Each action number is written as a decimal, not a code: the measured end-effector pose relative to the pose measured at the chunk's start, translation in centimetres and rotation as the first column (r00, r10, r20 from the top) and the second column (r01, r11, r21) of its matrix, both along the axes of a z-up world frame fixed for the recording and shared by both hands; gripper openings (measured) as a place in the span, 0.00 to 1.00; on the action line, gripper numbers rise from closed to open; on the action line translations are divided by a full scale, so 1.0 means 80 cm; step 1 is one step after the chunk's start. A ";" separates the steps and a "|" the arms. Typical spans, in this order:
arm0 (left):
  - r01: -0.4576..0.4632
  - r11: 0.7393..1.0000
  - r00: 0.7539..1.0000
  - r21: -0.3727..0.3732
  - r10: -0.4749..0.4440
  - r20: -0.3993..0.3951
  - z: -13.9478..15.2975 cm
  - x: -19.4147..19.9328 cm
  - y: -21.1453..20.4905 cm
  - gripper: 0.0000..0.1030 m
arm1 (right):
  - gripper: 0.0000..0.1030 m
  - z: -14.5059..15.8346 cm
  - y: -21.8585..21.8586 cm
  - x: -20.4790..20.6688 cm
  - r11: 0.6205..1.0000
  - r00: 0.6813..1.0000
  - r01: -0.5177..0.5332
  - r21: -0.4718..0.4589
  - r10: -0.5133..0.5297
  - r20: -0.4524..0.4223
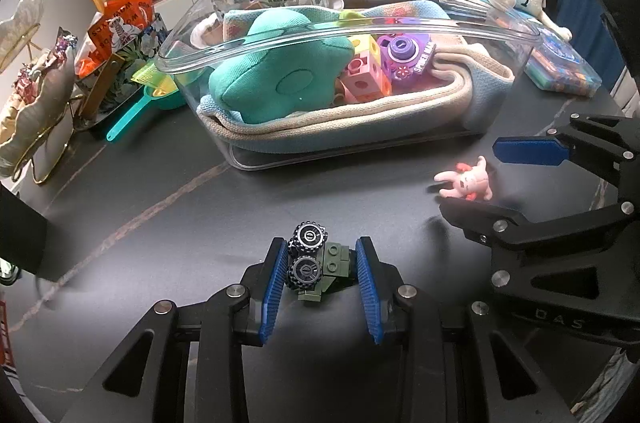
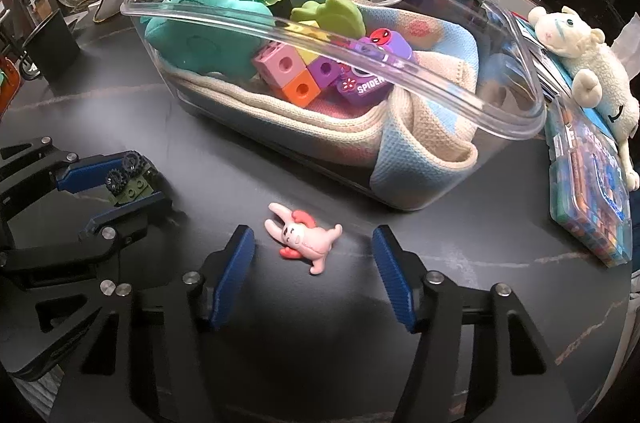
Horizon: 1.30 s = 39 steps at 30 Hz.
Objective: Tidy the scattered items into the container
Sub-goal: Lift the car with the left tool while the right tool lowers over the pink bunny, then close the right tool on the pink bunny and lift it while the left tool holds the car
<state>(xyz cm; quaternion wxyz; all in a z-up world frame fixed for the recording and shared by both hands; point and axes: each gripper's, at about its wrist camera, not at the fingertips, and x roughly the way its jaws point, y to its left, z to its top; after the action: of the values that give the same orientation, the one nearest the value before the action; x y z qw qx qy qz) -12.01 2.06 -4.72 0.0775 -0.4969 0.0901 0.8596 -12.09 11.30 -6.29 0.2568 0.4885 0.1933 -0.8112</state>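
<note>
1. Leftmost, the left gripper (image 1: 322, 265) has its ribbed blue pads either side of a small brick-built vehicle (image 1: 316, 265), olive blocks with two knobbly black wheels. The wheels touch the left pad; whether the right pad touches cannot be told. It looks rigid, light, likely to shed bricks if squeezed hard; the block body seems the surest hold.
2. Centre, the clear plastic container (image 2: 400, 63) sits mid-table, glossy and hard-walled, lined with a woven blue-and-cream cloth. It holds a teal plush, pastel cubes and a purple toy camera.
3. Right, the right gripper (image 2: 314, 265) stands wide apart around a pink bunny figure (image 2: 306, 237) lying flat near the container's front wall. It looks rubbery, small and light; the torso seems best to pinch.
</note>
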 end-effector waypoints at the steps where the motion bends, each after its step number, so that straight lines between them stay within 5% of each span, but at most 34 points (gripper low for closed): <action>1: 0.000 1.000 1.000 0.000 0.000 0.000 0.000 0.000 0.000 0.31 | 0.52 -0.001 0.000 0.000 1.000 1.000 -0.001 0.001 0.001 0.003; 5: -0.001 1.000 1.000 0.002 0.001 0.002 0.000 0.000 -0.001 0.31 | 0.38 -0.005 -0.001 0.000 1.000 1.000 -0.004 -0.002 0.004 0.021; 14: -0.001 1.000 1.000 0.001 0.001 0.003 0.000 -0.001 0.000 0.31 | 0.29 -0.004 -0.001 0.004 1.000 1.000 -0.006 -0.014 0.007 0.022; 39: 0.011 1.000 1.000 0.000 -0.011 -0.013 0.007 0.005 0.003 0.31 | 0.28 0.022 0.010 0.007 0.999 1.000 -0.004 -0.042 0.005 0.012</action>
<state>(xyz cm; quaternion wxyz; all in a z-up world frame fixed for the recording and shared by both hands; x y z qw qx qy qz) -11.58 2.29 -4.15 0.0815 -0.4908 0.0932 0.8625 -11.54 12.11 -4.55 0.2699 0.4874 0.1760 -0.8116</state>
